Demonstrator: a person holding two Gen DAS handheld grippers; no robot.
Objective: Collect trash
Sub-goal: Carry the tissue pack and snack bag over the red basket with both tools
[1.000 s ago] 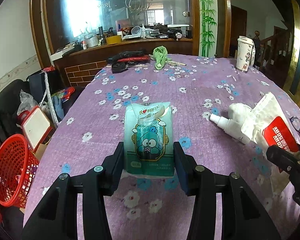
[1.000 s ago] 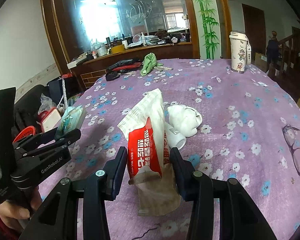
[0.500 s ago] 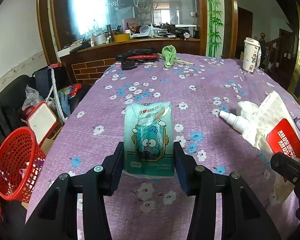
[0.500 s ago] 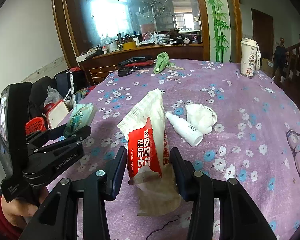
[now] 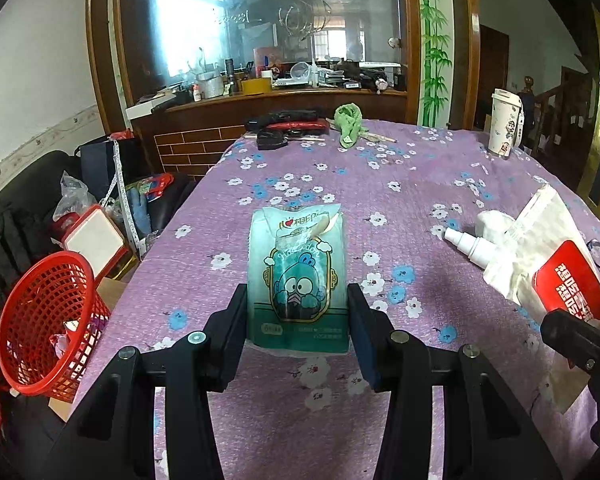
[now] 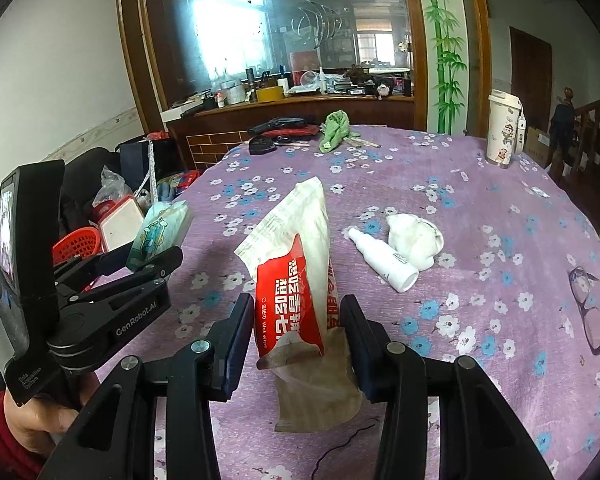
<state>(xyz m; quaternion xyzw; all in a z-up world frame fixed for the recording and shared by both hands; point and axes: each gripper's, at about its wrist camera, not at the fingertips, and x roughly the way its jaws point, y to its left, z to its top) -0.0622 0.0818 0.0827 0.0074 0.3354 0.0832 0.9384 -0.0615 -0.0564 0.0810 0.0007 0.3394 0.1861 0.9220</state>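
left gripper (image 5: pixel 297 322): clamped on teal wet-wipe packet (image 5: pixel 298 270) | right gripper (image 6: pixel 298 330): clamped on red-and-white wet-wipe packet (image 6: pixel 296 280) | both packets held above purple floral tablecloth (image 6: pixel 480 184)

A lived-in home dining room: round table under purple flower-print cloth (image 5: pixel 420 168), dark wooden counter with brick-pattern front (image 5: pixel 204 140) cluttered with jars and boxes, large wood-framed glass partition (image 6: pixel 284 40), painted green bamboo (image 6: pixel 444 40), wooden stair railing (image 6: pixel 588 128).

bottle (image 6: pixel 382 258) beside tissue wad (image 6: pixel 414 238), on table (image 6: pixel 500 208)
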